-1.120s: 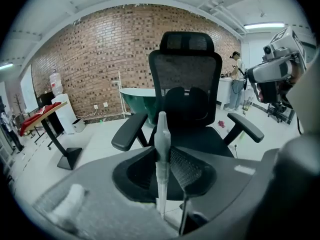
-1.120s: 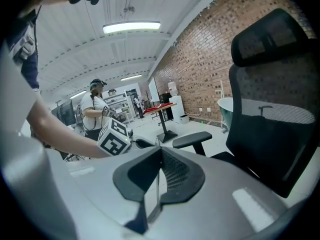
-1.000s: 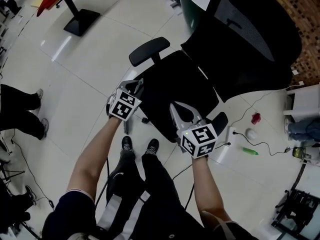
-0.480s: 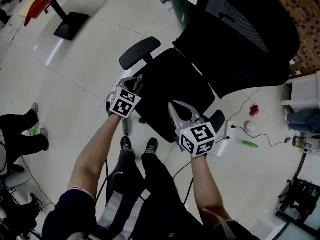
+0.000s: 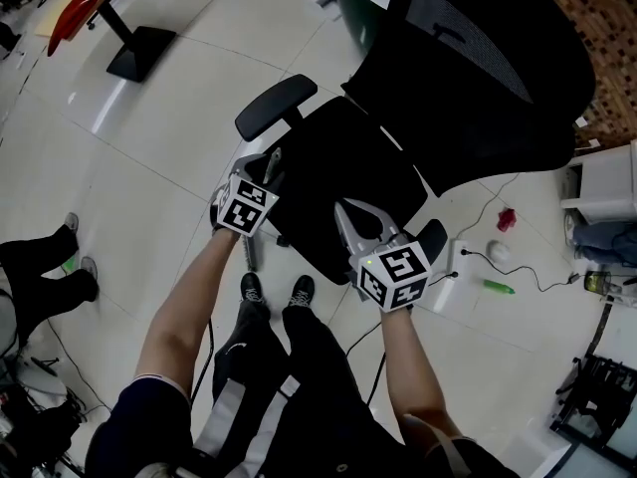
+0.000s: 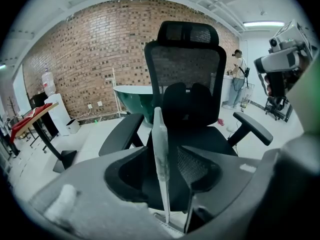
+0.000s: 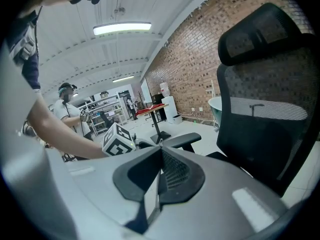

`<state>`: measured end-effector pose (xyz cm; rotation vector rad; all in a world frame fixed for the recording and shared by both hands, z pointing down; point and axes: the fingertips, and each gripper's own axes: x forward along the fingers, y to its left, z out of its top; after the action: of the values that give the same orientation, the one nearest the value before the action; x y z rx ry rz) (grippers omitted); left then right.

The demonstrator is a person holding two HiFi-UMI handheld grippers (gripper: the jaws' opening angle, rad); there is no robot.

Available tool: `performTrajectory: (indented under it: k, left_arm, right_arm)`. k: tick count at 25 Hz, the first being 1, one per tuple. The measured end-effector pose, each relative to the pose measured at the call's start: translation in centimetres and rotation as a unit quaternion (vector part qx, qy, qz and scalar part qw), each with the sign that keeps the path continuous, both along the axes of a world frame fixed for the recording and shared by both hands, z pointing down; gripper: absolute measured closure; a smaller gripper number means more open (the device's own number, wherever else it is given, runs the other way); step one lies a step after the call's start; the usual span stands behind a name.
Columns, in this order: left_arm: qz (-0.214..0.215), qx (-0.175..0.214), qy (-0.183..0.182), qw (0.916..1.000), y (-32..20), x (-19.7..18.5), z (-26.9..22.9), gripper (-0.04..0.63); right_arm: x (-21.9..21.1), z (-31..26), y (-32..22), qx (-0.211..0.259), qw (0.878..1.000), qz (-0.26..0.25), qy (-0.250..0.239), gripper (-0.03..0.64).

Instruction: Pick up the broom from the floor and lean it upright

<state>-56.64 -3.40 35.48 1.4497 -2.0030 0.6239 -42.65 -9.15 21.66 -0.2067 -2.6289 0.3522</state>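
Note:
No broom shows in any view. My left gripper [image 5: 269,165] hangs in front of a black office chair [image 5: 348,167], near its left armrest [image 5: 276,106]. Its jaws are opening, and in the left gripper view [image 6: 172,184] nothing lies in the gap between them; the chair seat [image 6: 205,136] is just beyond. My right gripper [image 5: 350,219] is held over the seat's front right corner. In the right gripper view [image 7: 156,184] its two fingers lie together, shut on nothing, with the chair's backrest [image 7: 260,124] at the right.
A red table on a black foot [image 5: 139,48] stands at the far left. A bystander's legs [image 5: 40,277] are at the left edge. On the floor at the right lie a cable, a white power strip [image 5: 443,292], a red thing [image 5: 508,220] and a green bottle [image 5: 498,287].
Both grippers have drawn slightly closer to the chair. The bystander's legs at the left have shifted down the picture.

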Motion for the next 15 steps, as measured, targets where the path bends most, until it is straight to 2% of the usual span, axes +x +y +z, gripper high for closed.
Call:
performTrajectory:
  k: [6,11,12,15]
  left_arm:
    - [-0.019,0.023,0.006,0.9995,2.3,1.2,-2.9,0.407]
    - [-0.020,0.086,-0.005,0.9960,3.9,2.7,-9.4,0.413]
    - [-0.017,0.102,-0.003,0.9946,4.2,3.3,-10.8,0.422]
    - [-0.006,0.139,0.000,0.9902,5.7,4.9,-14.4,0.531]
  right_arm:
    - [0.0,-1.2,0.5,0.004,1.000,-0.013,-0.011,0.614]
    - [-0.2,-3.3,1.8,0.000,1.000,-0.003,-0.030,0.614]
    - [-0.2,-4.0,2.2,0.001,0.999,0.002,-0.035,0.614]
    - [-0.1,-6.1,3.8,0.007,0.998,0.019,-0.052,0.614]
